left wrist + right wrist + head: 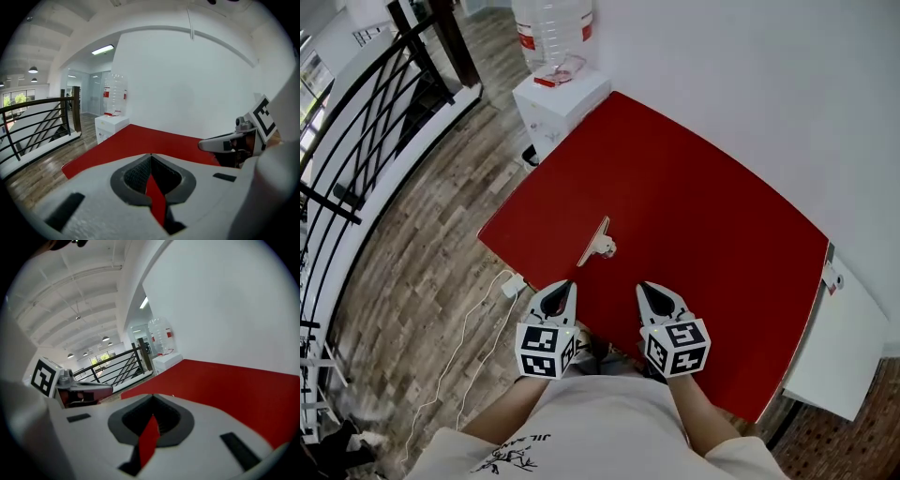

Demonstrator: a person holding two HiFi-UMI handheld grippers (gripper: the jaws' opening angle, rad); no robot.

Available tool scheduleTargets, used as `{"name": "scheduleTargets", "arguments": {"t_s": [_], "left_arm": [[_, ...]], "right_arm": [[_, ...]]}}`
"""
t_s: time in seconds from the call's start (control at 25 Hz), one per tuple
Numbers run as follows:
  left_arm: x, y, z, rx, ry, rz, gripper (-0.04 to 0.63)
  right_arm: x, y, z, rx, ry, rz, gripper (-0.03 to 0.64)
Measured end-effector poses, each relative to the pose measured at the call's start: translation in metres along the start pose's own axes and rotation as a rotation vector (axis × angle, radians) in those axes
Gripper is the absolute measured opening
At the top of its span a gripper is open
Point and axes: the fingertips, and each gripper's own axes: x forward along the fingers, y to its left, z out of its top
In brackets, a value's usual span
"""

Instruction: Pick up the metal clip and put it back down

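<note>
- Head view: metal clip (pixel 598 244) lies on the red table (pixel 712 197), toward its near-left side. Nothing holds it.
- Left gripper (pixel 565 284) and right gripper (pixel 645 287) hang just short of the clip, not touching it. The gripper views show both jaw pairs closed together with nothing between them.
- Step, judged: the clip is down. Cannot tell whether the pick-up is pending or finished.
- Next move, if pending: open 1 gripper, reach forward, close on the clip's raised handle.
- Containers: 1 clear water bottle (pixel 551 28) sits on a white dispenser (pixel 558 98) beyond the table. Fill level unreadable.

Office mezzanine: water dispenser (pixel 553 42), railing (pixel 370 112)
</note>
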Motion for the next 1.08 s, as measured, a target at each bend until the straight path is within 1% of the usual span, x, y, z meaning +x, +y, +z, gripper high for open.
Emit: {"name": "scheduleTargets", "arguments": {"t_s": [0.12, 0.24, 0.36, 0.64, 1.08], "left_arm": [[-0.015, -0.01, 0.005, 0.01, -0.025, -0.001, 0.008], [-0.027, -0.012, 0.011, 0.028, -0.046, 0.011, 0.008], [-0.033, -0.011, 0.016, 0.028, -0.064, 0.013, 0.008], [-0.042, -0.009, 0.021, 0.021, -0.086, 0.017, 0.008], [-0.042, -0.012, 0.017, 0.012, -0.079, 0.003, 0.008]], "right_arm": [[-0.008, 0.014, -0.003, -0.036, 0.014, -0.002, 0.003], [-0.012, 0.032, -0.003, -0.058, 0.015, 0.02, 0.003], [-0.014, 0.042, 0.001, -0.075, 0.007, 0.037, 0.003], [-0.018, 0.048, 0.006, -0.09, -0.006, 0.053, 0.003], [-0.021, 0.053, 0.007, -0.093, -0.018, 0.061, 0.005]]}}
